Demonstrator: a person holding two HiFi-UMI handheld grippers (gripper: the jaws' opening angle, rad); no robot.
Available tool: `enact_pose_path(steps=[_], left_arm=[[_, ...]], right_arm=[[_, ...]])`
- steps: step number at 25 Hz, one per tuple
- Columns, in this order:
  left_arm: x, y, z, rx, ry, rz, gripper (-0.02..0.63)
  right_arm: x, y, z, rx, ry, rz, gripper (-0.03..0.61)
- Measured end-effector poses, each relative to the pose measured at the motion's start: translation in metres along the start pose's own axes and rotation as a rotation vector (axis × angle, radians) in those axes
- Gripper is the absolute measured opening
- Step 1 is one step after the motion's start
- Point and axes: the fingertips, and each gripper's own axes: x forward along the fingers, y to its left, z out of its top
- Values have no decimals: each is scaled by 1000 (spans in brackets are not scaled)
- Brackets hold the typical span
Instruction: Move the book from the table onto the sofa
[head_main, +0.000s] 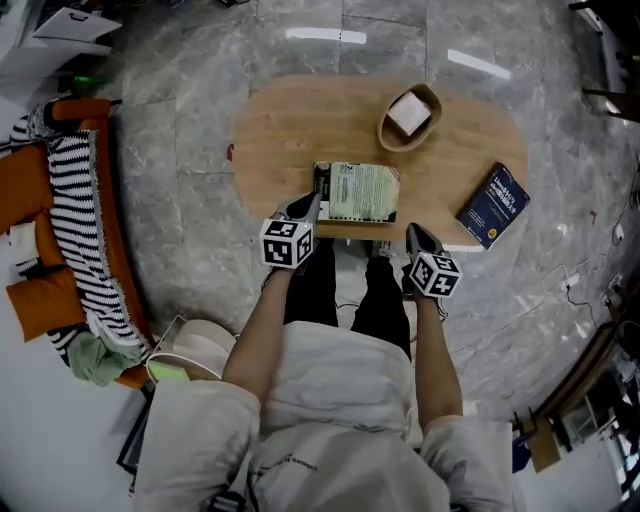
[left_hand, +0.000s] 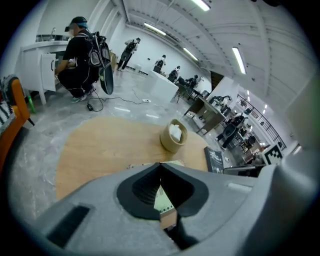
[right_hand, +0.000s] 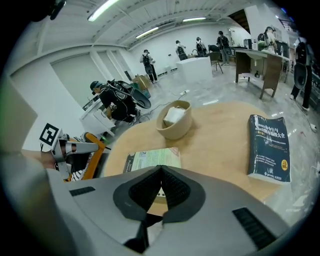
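Currently, the pale green paperback book (head_main: 358, 192) lies flat at the near edge of the oval wood-grain table (head_main: 290, 130). The left gripper (head_main: 308, 206) and right gripper (head_main: 415, 233) hover near it, with the ribbed jaws pressed together and empty. A round beige bowl (head_main: 409, 117) sits behind the book.

Pale green book (head_main: 357, 191), navy book (head_main: 493, 205), tan table (head_main: 290, 130), orange sofa (head_main: 20, 185), black-and-white striped throw (head_main: 75, 200)

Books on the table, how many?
2. A pale green book at the table's near edge; a dark blue book at its right end. None looks hidden.
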Motion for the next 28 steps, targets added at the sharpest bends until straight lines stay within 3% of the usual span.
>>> enact_pose_path(steps=[5, 11, 16, 22, 25, 28], left_arm=[[31, 21, -28, 29, 78, -87, 9], [63, 51, -49, -31, 129, -79, 9], [81, 64, -60, -79, 166, -73, 12], [93, 72, -80, -41, 256, -71, 124], [97, 73, -90, -69, 290, -71, 167], [99, 72, -97, -86, 305, -65, 183]], right_arm=[[41, -5, -10, 2, 31, 5, 5], [81, -17, -18, -39, 42, -70, 6], [100, -35, -25, 24, 62, -82, 6], [112, -43, -29, 40, 96, -79, 12], [117, -43, -29, 56, 106, -65, 127], [122, -39, -32, 64, 114, -38, 146]])
